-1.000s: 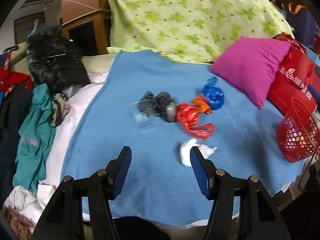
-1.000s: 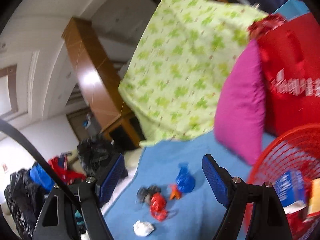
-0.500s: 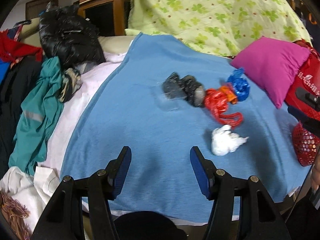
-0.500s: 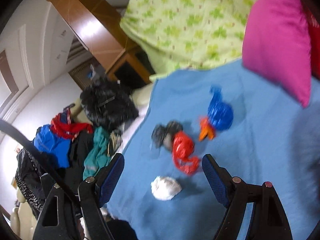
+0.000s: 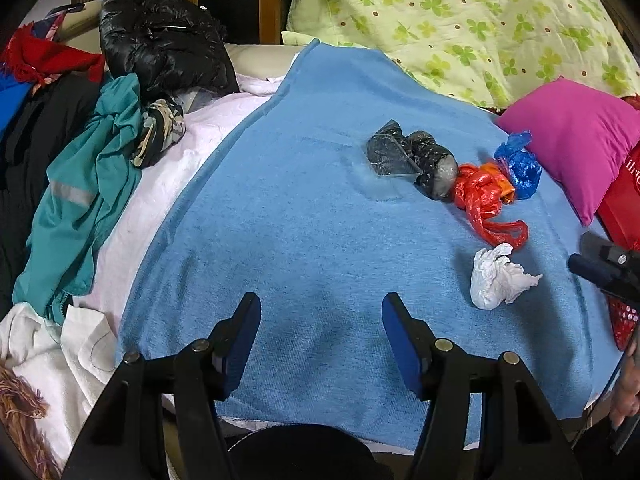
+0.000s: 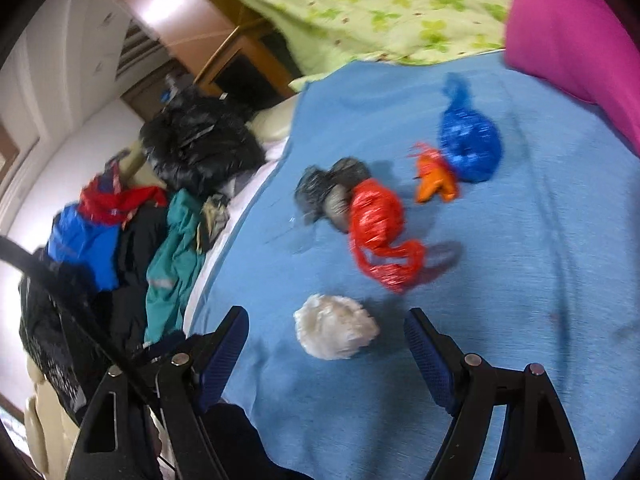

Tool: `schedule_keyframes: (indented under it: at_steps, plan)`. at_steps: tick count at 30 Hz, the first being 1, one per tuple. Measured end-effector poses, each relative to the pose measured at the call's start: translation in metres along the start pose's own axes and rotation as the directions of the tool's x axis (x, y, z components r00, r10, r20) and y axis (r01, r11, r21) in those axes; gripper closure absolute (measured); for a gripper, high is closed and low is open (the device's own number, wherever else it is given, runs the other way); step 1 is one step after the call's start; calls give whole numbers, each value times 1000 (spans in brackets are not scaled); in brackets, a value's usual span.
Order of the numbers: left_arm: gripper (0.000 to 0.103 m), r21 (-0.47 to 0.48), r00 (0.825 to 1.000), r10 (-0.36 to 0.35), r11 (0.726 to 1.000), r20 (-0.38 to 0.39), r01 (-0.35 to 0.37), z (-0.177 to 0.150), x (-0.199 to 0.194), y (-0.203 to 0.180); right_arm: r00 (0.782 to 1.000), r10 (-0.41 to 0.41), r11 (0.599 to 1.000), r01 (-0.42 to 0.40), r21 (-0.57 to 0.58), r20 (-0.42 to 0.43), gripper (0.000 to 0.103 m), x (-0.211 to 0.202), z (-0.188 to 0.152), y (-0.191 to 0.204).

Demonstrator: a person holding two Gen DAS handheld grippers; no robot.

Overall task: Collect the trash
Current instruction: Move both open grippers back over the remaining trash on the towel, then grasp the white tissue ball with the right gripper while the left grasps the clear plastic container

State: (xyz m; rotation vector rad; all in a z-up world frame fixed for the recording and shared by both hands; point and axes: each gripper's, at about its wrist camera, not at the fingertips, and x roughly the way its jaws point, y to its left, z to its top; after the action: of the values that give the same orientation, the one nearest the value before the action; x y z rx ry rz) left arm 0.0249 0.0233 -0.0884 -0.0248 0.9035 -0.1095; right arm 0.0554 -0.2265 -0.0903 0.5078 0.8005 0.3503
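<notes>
Trash lies on a blue blanket [image 5: 304,216]: a crumpled white wad [image 5: 496,280], a red plastic bag [image 5: 480,200], an orange scrap [image 5: 505,188], a blue bag [image 5: 520,164], a black bag [image 5: 432,160] and a clear plastic piece [image 5: 390,156]. My left gripper [image 5: 320,332] is open and empty over bare blanket, left of the white wad. My right gripper [image 6: 326,340] is open, low over the blanket, with the white wad [image 6: 334,332] just ahead between its fingers. The red bag [image 6: 376,228], orange scrap [image 6: 434,180], blue bag [image 6: 468,144] and black bag [image 6: 328,188] lie beyond.
A magenta pillow [image 5: 572,136] and a red bag [image 5: 624,196] are at the right, with a red mesh basket [image 5: 622,320] at the edge. A green clover-print quilt [image 5: 460,16] is at the back. Clothes [image 5: 80,184] and a black jacket [image 5: 160,48] are piled on the left.
My right gripper has swung down from facing the quilt and pillow to the blanket, closing on the white wad. My left gripper has shifted left, so the trash sits further right in its view.
</notes>
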Motion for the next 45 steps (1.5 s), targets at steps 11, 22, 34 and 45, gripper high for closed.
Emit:
schedule_keyframes:
  at_steps: [11, 22, 34, 45]
  plan:
    - [37, 5, 1000, -1, 1000, 15, 1, 13, 0, 7, 983, -143, 989, 138, -52, -113, 44, 78, -10, 12]
    - [31, 18, 995, -102, 995, 7, 102, 78, 42, -25, 982, -118, 992, 109, -69, -145, 72, 73, -11, 8]
    - [29, 10, 995, -85, 996, -58, 86, 114, 116, -68, 998, -36, 999, 38, 38, -59, 72, 18, 5, -25]
    - [47, -29, 990, -124, 992, -60, 123, 107, 126, -45, 998, -12, 1000, 12, -3, -64, 27, 31, 3, -3]
